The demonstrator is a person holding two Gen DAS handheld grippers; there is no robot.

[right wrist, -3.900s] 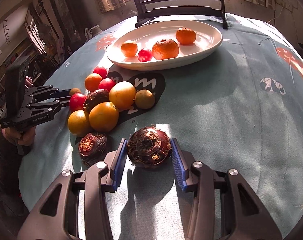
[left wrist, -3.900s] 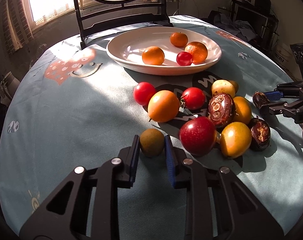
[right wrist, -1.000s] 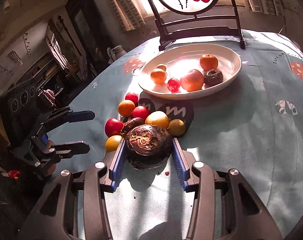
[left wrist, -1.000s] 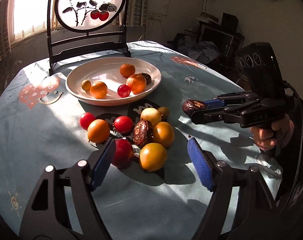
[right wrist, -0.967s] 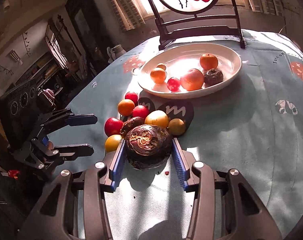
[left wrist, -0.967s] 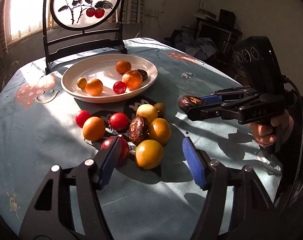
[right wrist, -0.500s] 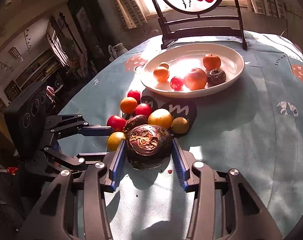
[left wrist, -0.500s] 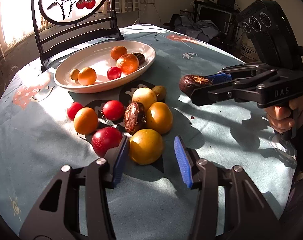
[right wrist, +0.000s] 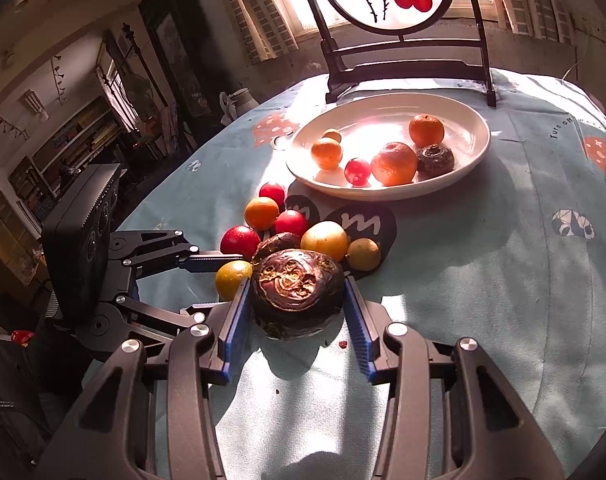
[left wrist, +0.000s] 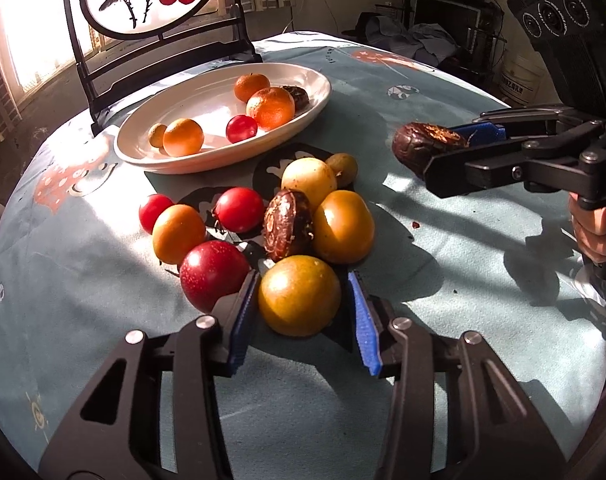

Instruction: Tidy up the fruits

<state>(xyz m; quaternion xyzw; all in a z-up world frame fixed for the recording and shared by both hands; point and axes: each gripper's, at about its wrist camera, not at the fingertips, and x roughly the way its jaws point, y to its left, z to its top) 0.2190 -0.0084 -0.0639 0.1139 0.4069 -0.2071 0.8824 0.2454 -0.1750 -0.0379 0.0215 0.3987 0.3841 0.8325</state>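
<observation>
A pile of loose fruits lies on the blue tablecloth. My left gripper (left wrist: pixel 301 306) is open, its blue pads on either side of a yellow-orange fruit (left wrist: pixel 299 295) at the pile's near edge; the left pad touches it, and a gap shows at the right pad. A red fruit (left wrist: pixel 213 274) sits just left of it. My right gripper (right wrist: pixel 295 304) is shut on a dark wrinkled fruit (right wrist: pixel 297 286) and holds it above the table right of the pile; the fruit also shows in the left wrist view (left wrist: pixel 423 148). A white oval plate (left wrist: pixel 207 160) behind the pile holds several fruits.
A black chair (left wrist: pixel 159 52) with a round painted back stands behind the plate. A second dark wrinkled fruit (left wrist: pixel 287 224) lies in the middle of the pile. The table's edge curves close on both sides.
My left gripper moved forward and down to the pile, and its jaws narrowed around the yellow-orange fruit. My right gripper stayed shut on the dark fruit and hardly moved.
</observation>
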